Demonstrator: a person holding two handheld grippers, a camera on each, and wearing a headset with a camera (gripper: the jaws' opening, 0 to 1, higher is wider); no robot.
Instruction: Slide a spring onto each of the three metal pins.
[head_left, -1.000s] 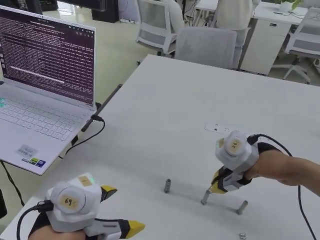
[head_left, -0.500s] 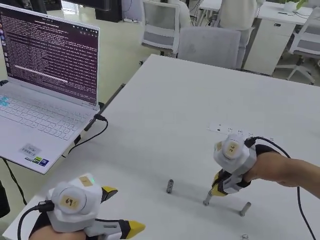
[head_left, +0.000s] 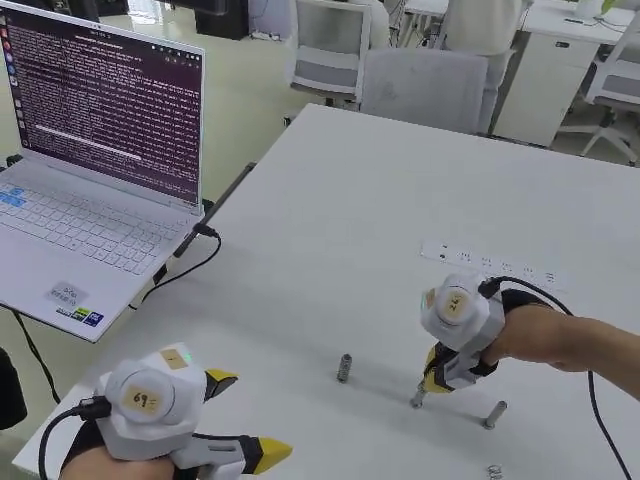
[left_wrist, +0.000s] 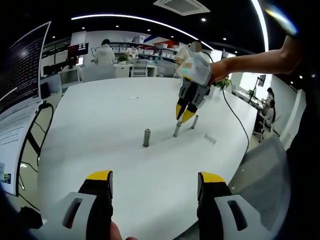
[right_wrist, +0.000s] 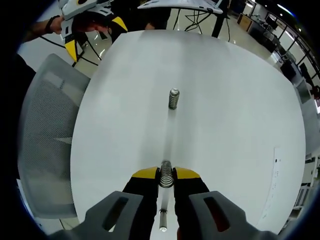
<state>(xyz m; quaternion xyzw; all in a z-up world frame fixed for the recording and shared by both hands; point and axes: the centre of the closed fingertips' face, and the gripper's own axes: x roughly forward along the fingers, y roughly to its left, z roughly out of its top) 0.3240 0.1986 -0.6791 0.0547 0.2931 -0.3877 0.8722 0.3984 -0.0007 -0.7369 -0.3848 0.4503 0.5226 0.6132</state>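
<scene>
1. The right gripper (right_wrist: 166, 176) has its yellow-tipped jaws pressed in on a small coiled steel spring (right_wrist: 166, 175), which sits right between the tips. The shaft of a slim grey metal pin (right_wrist: 162, 220) shows just behind the spring and in line with it, between the jaws.
2. Seen from above, those jaws point down at the white tabletop (head_left: 330, 230), and the pin leans at their tips.
3. Straight ahead of the right jaws, well apart, a second upright pin (right_wrist: 173, 98) already wears a spring.
4. A third bare pin (head_left: 490, 414) stands near the right jaws, on the side away from the left gripper (left_wrist: 156, 180). A loose spare spring (head_left: 493, 470) lies flat on the tabletop near it.
5. The left gripper hangs low at the near edge of the tabletop with its jaws spread wide. All three pins lie well ahead of them.
6. An open silver laptop (head_left: 90, 150) sits well off to the left of the left jaws, with a black cable (head_left: 185, 262) trailing from its side.
</scene>
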